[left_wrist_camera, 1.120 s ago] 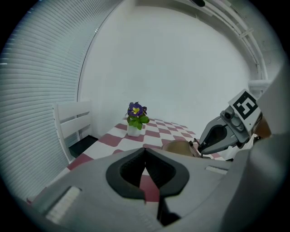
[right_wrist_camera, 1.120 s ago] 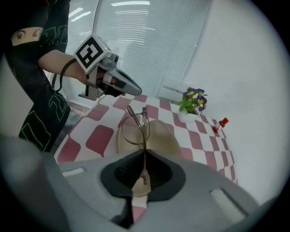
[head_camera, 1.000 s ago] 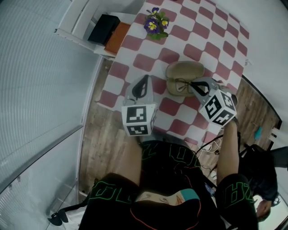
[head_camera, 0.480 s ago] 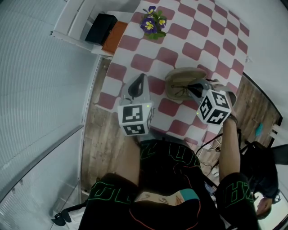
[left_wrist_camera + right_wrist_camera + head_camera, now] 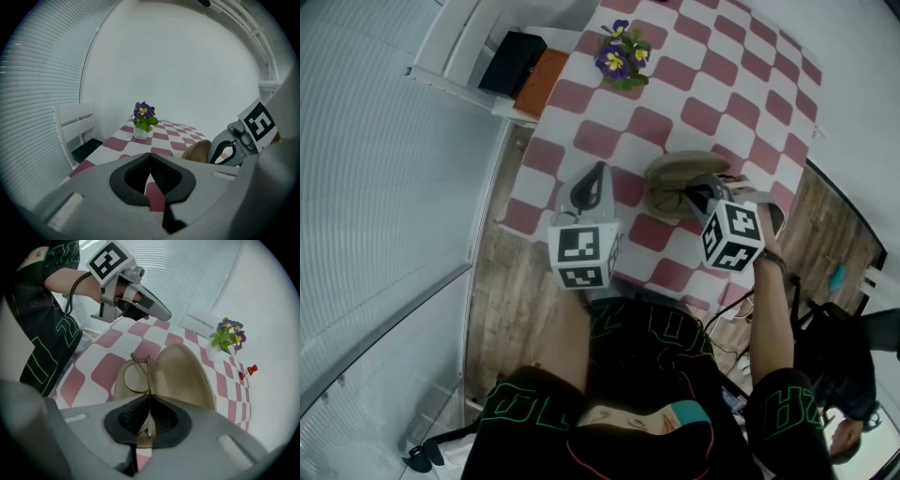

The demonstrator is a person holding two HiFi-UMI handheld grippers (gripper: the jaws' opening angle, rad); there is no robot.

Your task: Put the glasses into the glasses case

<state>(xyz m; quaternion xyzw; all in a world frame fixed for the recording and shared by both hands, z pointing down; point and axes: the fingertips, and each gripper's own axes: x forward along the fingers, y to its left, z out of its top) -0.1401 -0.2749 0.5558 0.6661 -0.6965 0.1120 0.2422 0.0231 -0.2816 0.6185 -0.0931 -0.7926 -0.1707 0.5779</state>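
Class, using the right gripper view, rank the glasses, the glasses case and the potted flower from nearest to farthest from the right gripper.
1. glasses: clamped in the jaws of the right gripper.
2. glasses case: lying open just ahead, beneath the glasses.
3. potted flower: farthest, at the view's upper right.

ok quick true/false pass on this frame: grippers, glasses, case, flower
1. The right gripper is shut on the glasses. True.
2. The glasses case is closed. False: it lies open under the glasses.
3. The left gripper grips the case. False: it is shut on nothing, apart from the case.
4. A potted flower stands on the checked tablecloth. True.
5. The glasses lie flat inside the case. False: the right gripper holds them above it.
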